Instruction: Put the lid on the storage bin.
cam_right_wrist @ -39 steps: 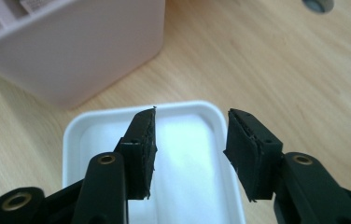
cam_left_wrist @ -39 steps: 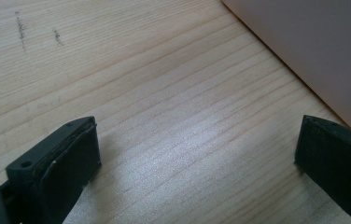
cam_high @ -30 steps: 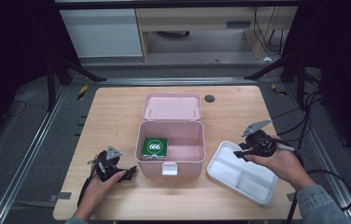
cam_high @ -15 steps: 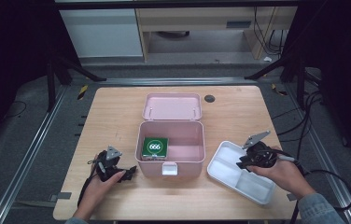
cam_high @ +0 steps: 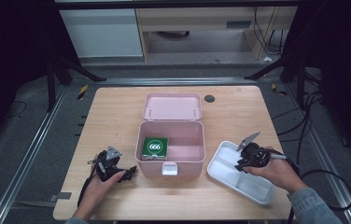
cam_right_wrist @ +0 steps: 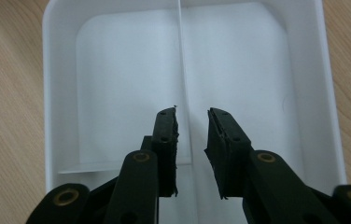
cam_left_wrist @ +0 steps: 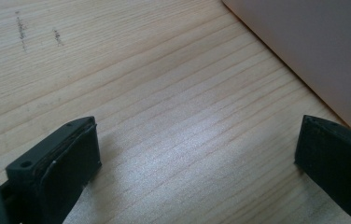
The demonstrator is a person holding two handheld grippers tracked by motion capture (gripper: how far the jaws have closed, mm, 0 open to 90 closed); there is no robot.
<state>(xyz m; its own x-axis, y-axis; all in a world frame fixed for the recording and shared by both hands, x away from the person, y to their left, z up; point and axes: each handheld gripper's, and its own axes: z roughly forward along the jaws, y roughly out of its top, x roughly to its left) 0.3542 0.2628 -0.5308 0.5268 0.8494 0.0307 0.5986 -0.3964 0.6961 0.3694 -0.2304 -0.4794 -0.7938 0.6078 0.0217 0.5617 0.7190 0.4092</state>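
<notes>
**Right gripper comes down into the white tray, jaws narrowing over its divider**

A second ago the right gripper hung at the far right edge of the white divided tray, higher above it. Now it has sunk and sits over the middle of the tray, its tips pointing down into it. Its jaws have just been closing. In the right gripper view they stand a narrow gap apart, one on each side of the tray's thin long divider wall, which runs straight between them. The pads do not visibly press on the wall, and whether they touch it cannot be told. Nothing else is between them.

The left gripper has not shifted. It lies low on the wooden table, just left of the pink box, near that box's front left corner. In the left gripper view its jaws stand wide apart over bare wood, holding nothing, with the pink wall close by one jaw.

The pink box sits at the table's middle, as before, with its lid thrown back. A green packet marked 666 lies in its left half. The tray lies right of the box, near the table's front right corner, and is empty.
</notes>
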